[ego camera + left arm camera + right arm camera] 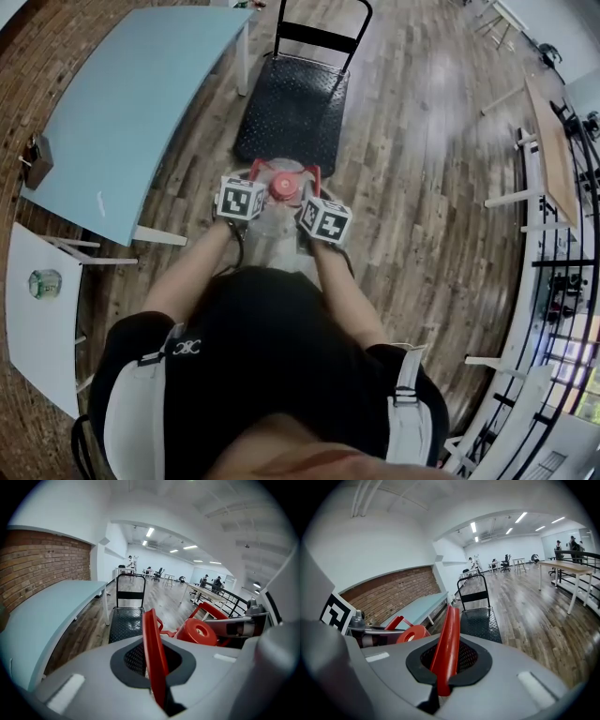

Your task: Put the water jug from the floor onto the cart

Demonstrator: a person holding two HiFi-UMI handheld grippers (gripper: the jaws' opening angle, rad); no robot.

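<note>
The water jug [274, 225] is clear with a red cap [284, 186] and hangs off the wooden floor between my two grippers, just short of the cart. My left gripper [251, 183] is shut on the jug's left red handle [153, 653]. My right gripper [315, 192] is shut on the right red handle [445, 648]. The cap [197, 632] shows beside each handle in both gripper views. The black flat cart [295, 108] with its upright push bar [323, 37] stands straight ahead, its deck [125, 620] bare.
A long light-blue table [131, 103] runs along the left beside the cart, by a brick wall [42, 569]. A white table [42, 309] is at the near left. A wooden desk [553, 150] and railings line the right.
</note>
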